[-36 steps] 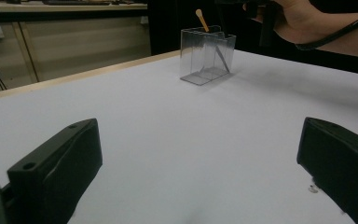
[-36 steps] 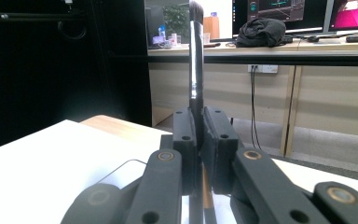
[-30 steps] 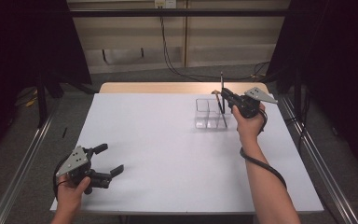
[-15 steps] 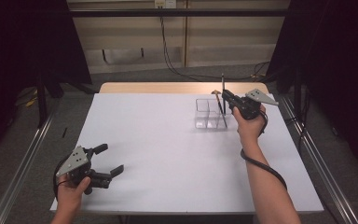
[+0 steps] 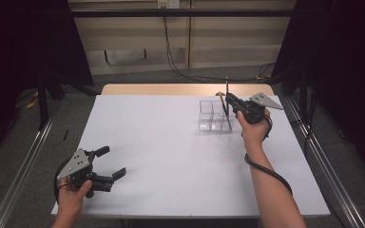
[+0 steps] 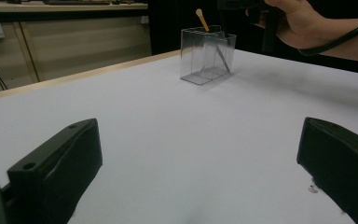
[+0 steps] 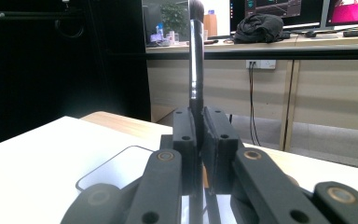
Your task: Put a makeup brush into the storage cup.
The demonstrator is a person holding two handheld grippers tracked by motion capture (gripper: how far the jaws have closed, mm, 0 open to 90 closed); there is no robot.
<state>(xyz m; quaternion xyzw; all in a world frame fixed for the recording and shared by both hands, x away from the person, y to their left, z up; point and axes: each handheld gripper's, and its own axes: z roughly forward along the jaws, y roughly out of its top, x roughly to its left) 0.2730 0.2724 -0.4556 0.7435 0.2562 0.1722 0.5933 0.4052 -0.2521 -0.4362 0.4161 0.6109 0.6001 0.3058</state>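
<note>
A clear plastic organiser (image 5: 212, 115) with several compartments stands at the far right of the white table (image 5: 171, 152). My right gripper (image 5: 229, 99) hovers just over it, shut on a slim black brush (image 5: 227, 88) held upright, whose lower end reaches down into the organiser. The right gripper view has both pads (image 7: 214, 135) of the right gripper (image 7: 199, 116) pressed on the brush handle (image 7: 195, 56). A tan-tipped stick (image 6: 200, 17) leans out of the organiser (image 6: 207, 56). My left gripper (image 5: 112, 161) rests open at the near left corner, its jaws wide apart with nothing between them (image 6: 200, 154).
A wooden strip (image 5: 171, 89) borders the table's far edge. Metal rails (image 5: 323, 161) run along both sides of the table. Cables hang on the wall behind. The person's right forearm (image 5: 271, 190) crosses the near right part of the table.
</note>
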